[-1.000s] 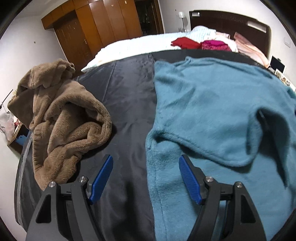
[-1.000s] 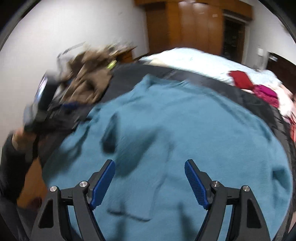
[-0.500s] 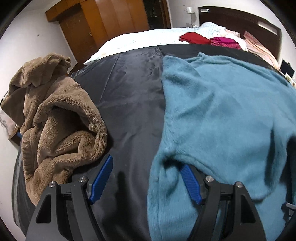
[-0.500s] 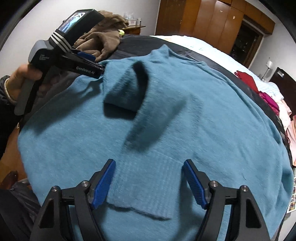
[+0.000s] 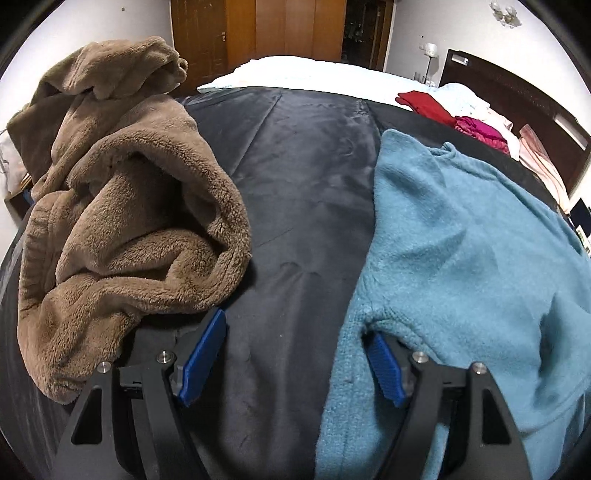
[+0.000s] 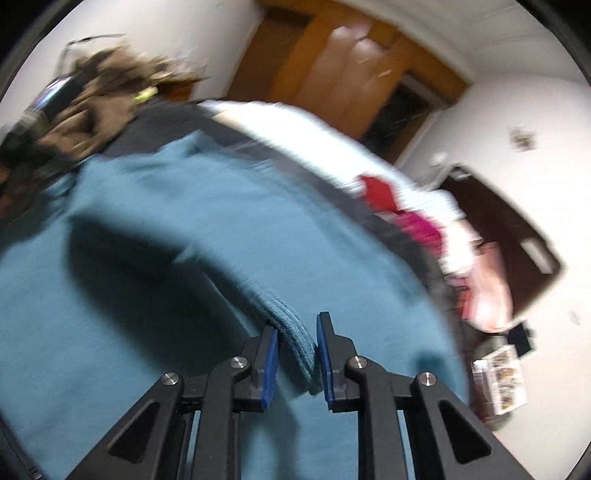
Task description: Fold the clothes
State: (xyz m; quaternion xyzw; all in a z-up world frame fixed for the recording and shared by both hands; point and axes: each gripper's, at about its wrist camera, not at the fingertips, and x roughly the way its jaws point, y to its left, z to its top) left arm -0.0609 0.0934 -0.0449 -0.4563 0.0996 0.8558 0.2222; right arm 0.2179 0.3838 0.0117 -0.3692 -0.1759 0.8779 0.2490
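A teal fleece sweater (image 5: 461,240) lies spread on the dark sheet (image 5: 303,184) of a bed. My left gripper (image 5: 293,365) stands open low over the sheet at the sweater's left edge. Its right pad (image 5: 384,369) is tucked under the fabric by the armpit, and its left pad (image 5: 203,362) is over bare sheet. In the blurred right wrist view my right gripper (image 6: 295,350) has its jaws closing on the ribbed cuff (image 6: 295,332) of one sleeve. The pads press on it. The sleeve (image 6: 207,251) hangs raised over the sweater body (image 6: 110,332), with a dark shadow beneath it.
A crumpled brown fleece garment (image 5: 122,206) lies heaped just left of my left gripper. Red and pink clothes (image 5: 443,114) lie farther up the bed near the dark headboard (image 5: 517,99). Wooden wardrobe doors (image 5: 277,29) stand behind.
My right gripper went from wide open over the cuff to closed on it, and the sleeve rose off the sweater. My left gripper shifted to the sweater's edge, and its right finger slid under the fabric.
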